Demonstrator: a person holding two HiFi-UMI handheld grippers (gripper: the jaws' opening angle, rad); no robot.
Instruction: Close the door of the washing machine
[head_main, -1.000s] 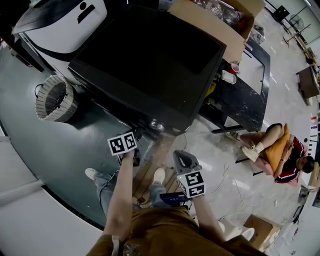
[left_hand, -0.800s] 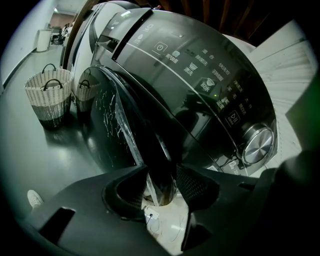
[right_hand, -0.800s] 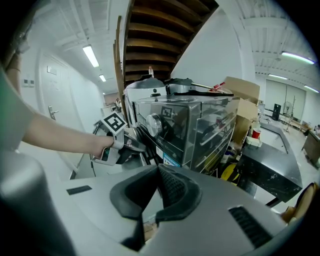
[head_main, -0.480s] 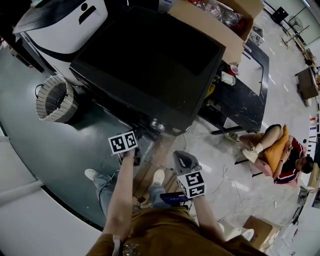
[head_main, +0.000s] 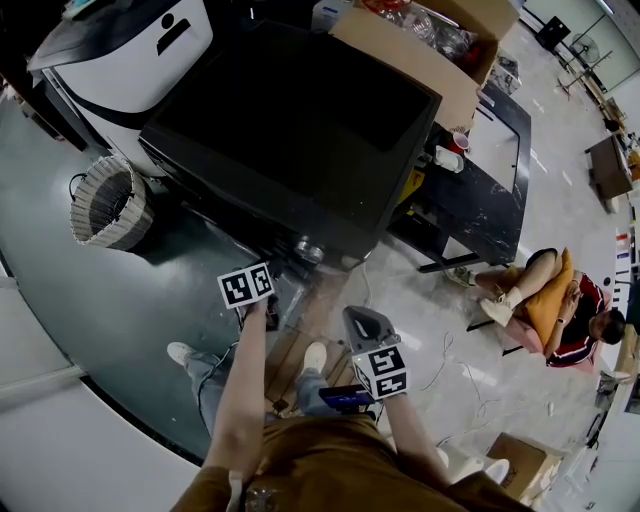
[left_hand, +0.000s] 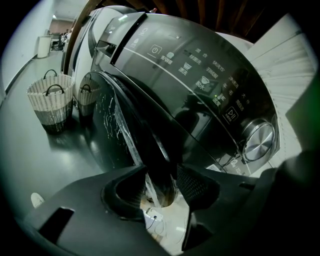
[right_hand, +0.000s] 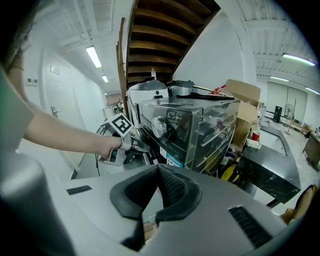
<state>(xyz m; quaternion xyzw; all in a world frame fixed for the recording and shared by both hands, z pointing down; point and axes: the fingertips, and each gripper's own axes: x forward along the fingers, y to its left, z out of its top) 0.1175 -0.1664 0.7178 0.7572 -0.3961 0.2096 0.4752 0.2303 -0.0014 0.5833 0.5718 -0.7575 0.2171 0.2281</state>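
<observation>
Pale glossy floor (head_main: 520, 370) runs along the right of the head view and a darker grey floor covering (head_main: 120, 290) along the left, and the black front-loading washing machine (head_main: 290, 130) stands between them. Beside it on the far left I see a white appliance (head_main: 130, 45). An open cardboard box (head_main: 420, 50) sits behind it.

Through the left gripper view I look along the machine's front. Its glossy control panel (left_hand: 200, 75) carries lit icons, and a silver dial (left_hand: 258, 141) is at the right end. The door (left_hand: 135, 135) is below the panel and stands swung out from the front, ajar, with its free edge pointing at my camera. My left gripper (left_hand: 162, 187) has its jaws clamped on that edge, one pad on each face of the rim. A woven laundry basket (left_hand: 49, 97) stands on the floor off to the left, well apart from the machine.

My right gripper (right_hand: 157, 172) hangs back from the machine, near the person's body, and touches nothing. Its jaws are closed tip to tip with nothing between them.

A black bench (head_main: 500, 190) to the right of the machine carries a red cup (head_main: 459, 141). Farther right, another person (head_main: 550, 300) sits in a chair, well apart from the work.
</observation>
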